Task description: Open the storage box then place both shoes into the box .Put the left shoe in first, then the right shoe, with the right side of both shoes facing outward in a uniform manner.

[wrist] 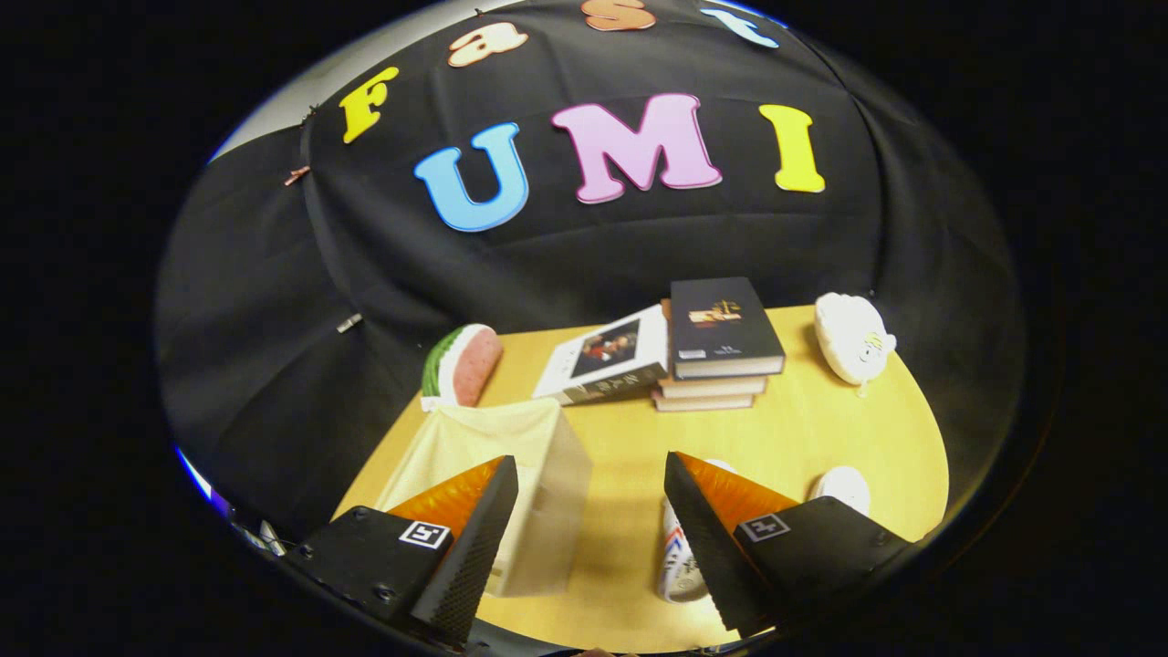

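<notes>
My gripper is open, fingers spread wide above the yellow table, with nothing between them. A translucent white storage box stands just ahead of the left finger, partly hidden by it; its lid looks closed. Behind the right finger lies a white shoe with red and blue markings, mostly covered by that finger. A second white shoe tip shows just beyond the right finger, farther right.
A stack of books sits at the table's far middle, with another book leaning beside it. A watermelon-slice toy lies at the far left, a white plush figure at the far right. Black cloth wall stands behind.
</notes>
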Demonstrator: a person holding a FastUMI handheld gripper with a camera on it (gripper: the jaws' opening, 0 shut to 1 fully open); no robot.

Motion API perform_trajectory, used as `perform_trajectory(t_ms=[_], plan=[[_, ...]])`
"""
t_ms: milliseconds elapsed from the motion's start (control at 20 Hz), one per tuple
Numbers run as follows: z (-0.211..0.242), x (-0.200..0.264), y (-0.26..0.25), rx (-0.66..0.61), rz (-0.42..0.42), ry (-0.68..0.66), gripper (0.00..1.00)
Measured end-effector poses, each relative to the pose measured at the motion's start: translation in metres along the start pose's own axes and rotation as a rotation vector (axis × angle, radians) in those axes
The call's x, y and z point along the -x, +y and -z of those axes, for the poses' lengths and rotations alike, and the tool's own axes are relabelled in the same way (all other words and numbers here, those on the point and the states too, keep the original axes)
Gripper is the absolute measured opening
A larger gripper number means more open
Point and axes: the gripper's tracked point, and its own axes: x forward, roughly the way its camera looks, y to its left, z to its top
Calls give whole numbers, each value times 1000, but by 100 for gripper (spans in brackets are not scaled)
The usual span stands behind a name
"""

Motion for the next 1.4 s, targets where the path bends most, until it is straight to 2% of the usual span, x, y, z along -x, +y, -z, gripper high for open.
perform_trajectory(t_ms=[150,300,450,800,950,1250,1350,1400], plan=[[34,-5,-49,8,67,97,98],[63,-9,-80,-26,79,176,99],[92,-17,-108,3,91,252,99],[144,-57,-124,124,34,401,99],[159,-81,-142,178,64,450,99],[176,-94,-136,75,-33,541,97],[178,-94,-124,-11,-94,562,87],[181,-96,-118,-55,-116,574,66]])
